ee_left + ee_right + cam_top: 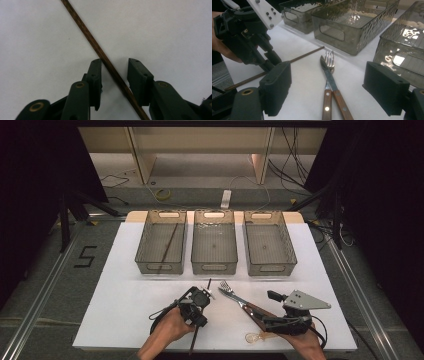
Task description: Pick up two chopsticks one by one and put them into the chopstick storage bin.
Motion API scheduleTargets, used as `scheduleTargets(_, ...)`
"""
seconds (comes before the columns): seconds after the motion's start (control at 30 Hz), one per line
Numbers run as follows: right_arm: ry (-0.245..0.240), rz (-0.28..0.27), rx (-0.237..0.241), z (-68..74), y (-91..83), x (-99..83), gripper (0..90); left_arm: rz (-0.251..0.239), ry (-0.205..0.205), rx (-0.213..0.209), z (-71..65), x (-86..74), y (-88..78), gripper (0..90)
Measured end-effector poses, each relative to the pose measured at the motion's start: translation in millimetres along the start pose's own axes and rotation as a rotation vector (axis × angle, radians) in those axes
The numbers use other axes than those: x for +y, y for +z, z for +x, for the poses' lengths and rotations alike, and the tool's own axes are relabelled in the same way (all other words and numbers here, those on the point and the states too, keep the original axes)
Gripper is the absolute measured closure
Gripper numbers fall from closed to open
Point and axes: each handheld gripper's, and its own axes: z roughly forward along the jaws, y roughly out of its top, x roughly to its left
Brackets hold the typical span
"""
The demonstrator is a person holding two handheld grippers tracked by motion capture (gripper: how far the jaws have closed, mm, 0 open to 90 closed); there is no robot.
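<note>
Left gripper (113,75) pointing down at the white tabletop (40,37), jaws partly open, straddling a dark wooden chopstick (100,51) lying flat on the surface. Left pad touching or almost touching the stick near its tip; right pad just clear, a gap visible. Not yet clamped.

Right gripper (337,92) wide open, holding nothing, hovering over a wooden-handled fork (329,75) and knife (332,82) lying crossed between its pads, neither touched.

Counted: three clear plastic bins (161,242) in a row at the far side; two chopsticks, one under the left gripper, a second chopstick (169,247) already inside the left bin; one fork, one knife. A small clear spoon (255,337) near the front edge, beside the right hand (307,345).

Nothing between chopstick and bins.
</note>
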Motion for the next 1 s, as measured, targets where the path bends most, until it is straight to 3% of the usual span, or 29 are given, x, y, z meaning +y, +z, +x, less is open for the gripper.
scheduleTargets(0.5, -0.002, 0.0, 0.002, 0.5, 0.0, -0.1, 23.0, 0.029, -0.032, -0.018, 13.6, -3.3, -3.1, 73.4)
scheduleTargets(1.0, -0.004, 0.004, 0.002, 0.8, 0.5, -0.1, 23.0, 0.048, -0.039, 0.009, 15.1, -4.1, -3.6, 75.8)
